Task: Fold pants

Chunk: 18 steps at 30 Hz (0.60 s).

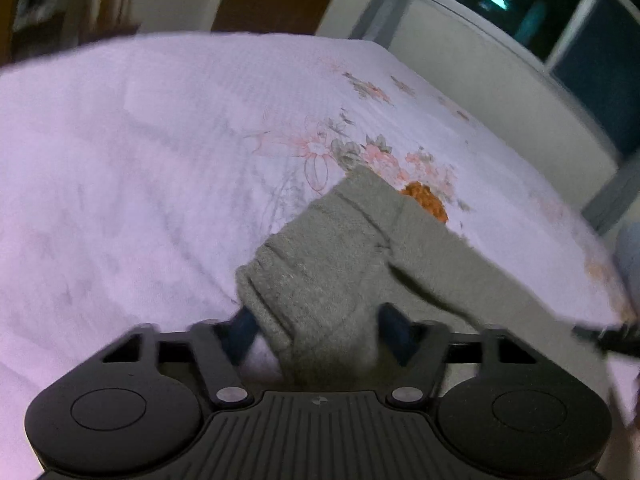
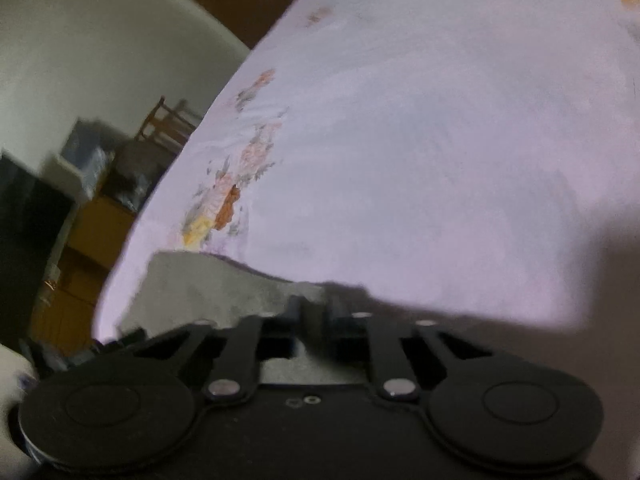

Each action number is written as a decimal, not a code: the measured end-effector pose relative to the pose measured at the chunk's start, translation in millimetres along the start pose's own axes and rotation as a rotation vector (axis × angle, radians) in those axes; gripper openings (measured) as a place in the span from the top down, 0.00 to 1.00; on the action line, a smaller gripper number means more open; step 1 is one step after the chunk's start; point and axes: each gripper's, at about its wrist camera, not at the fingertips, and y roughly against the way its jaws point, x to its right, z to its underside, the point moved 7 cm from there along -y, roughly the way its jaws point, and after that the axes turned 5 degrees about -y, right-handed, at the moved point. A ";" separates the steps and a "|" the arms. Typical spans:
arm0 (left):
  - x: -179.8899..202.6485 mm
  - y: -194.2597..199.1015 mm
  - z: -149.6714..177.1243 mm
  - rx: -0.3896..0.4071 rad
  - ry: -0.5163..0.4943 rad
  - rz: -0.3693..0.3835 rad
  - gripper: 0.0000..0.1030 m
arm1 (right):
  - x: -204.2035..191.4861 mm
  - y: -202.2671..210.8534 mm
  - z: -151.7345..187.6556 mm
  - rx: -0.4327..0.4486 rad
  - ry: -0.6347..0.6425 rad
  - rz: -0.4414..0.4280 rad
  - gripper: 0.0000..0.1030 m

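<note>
Grey pants (image 1: 340, 256) lie on the bed, one part stretching up toward the floral print, a leg running right. My left gripper (image 1: 320, 332) has its two fingers on either side of a bunched edge of the pants, and the cloth fills the gap between them. In the right wrist view my right gripper (image 2: 314, 312) has its fingers close together on a grey fold of the pants (image 2: 224, 284). The right gripper's dark tip also shows in the left wrist view (image 1: 612, 336), at the end of the stretched leg.
The bed sheet (image 1: 140, 160) is pale lilac with pink and orange flowers. A window (image 1: 560, 20) and white wall stand beyond the bed's right side. In the right wrist view a chair (image 2: 168, 120) and wooden furniture (image 2: 92, 240) stand left of the bed.
</note>
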 end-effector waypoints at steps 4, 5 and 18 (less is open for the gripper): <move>15.0 9.9 -7.6 0.058 -0.103 -0.040 0.56 | -17.5 14.3 -8.0 0.088 0.082 0.038 1.00; 15.7 11.3 -8.1 0.061 -0.110 -0.047 0.56 | -19.9 18.2 -9.2 0.112 0.124 0.079 1.00; 12.4 0.1 -1.6 0.031 -0.138 -0.082 0.49 | -37.0 23.4 -5.8 0.167 0.155 0.053 1.00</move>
